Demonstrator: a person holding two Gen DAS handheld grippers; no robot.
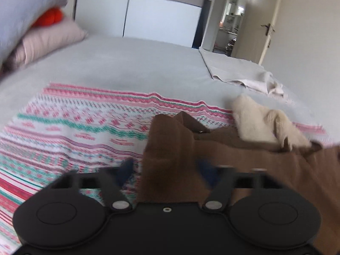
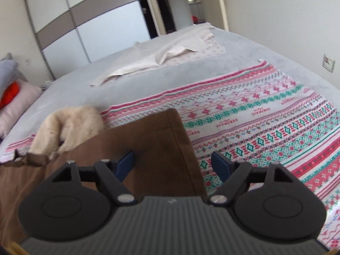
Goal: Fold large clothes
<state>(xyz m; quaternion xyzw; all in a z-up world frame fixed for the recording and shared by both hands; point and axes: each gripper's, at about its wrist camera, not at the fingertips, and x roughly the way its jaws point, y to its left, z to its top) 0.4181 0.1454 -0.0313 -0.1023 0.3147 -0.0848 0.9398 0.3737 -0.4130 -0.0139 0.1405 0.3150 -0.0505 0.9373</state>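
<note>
In the left wrist view the left claw (image 1: pixel 163 166) is smeared by motion: its blue pads (image 1: pixel 126 167) are soft blurs, and the right one is partly hidden behind the brown garment (image 1: pixel 170 161) standing between them, so contact cannot be judged. That garment runs off the bottom and right edges beside the claw. The pillows (image 1: pixel 42 38) far to the claw's left are blurred and cut by the frame; the orange thing (image 1: pixel 51 17) wedged among them cannot be identified. Through the doorway (image 1: pixel 231 21) far ahead, the room's contents are too small to read. In the right wrist view, the right claw (image 2: pixel 173 162) covers the garment's near end, and lettering on the patterned blanket (image 2: pixel 276 110) is illegible.
</note>
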